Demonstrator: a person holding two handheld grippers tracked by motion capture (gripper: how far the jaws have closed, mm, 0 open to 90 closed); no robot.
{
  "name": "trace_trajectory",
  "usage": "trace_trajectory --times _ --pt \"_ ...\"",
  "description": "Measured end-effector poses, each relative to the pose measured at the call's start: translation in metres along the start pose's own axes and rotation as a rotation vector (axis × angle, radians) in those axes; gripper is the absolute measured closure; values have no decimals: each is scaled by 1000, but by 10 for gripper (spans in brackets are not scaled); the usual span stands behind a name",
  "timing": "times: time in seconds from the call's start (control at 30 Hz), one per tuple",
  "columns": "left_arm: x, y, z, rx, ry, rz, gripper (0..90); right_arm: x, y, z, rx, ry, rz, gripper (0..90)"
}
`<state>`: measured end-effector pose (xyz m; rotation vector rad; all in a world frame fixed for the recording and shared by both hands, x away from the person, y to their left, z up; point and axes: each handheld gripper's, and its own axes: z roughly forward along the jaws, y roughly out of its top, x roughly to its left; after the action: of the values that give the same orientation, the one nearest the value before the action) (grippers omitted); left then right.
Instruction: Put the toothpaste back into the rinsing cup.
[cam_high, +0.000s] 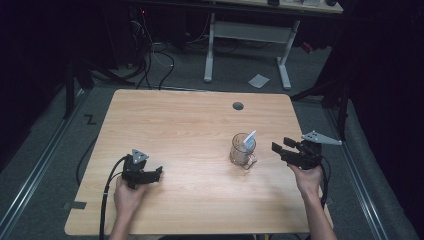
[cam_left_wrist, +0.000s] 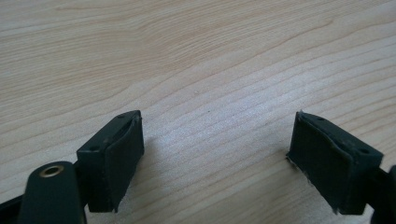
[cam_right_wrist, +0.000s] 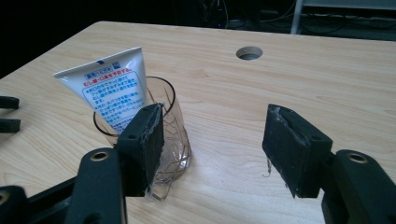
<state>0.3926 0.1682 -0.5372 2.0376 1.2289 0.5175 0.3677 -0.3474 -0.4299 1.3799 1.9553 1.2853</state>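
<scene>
A clear glass mug stands right of the table's middle, with a white tube leaning upright inside it. My right gripper is held just right of the mug, open, its jaws wide apart and empty; its left jaw overlaps the mug in the right gripper view. My left gripper rests low over the bare wood at the front left, open, with nothing between its jaws.
The wooden table has a round cable hole near its far edge. A white desk frame and cables stand on the floor beyond. A paper scrap lies on the floor.
</scene>
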Motion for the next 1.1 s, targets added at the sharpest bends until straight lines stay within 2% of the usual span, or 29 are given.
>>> trace_trajectory --times 0.37,0.63,1.1 --pt "0 0 0 0 0 0 181 -12 -8 -9 -11 -28 34 394" --pt "0 0 0 0 0 -1 181 -22 -19 -13 5 -64 73 416" --pt "0 0 0 0 0 0 181 -34 -33 -11 24 -86 115 427"
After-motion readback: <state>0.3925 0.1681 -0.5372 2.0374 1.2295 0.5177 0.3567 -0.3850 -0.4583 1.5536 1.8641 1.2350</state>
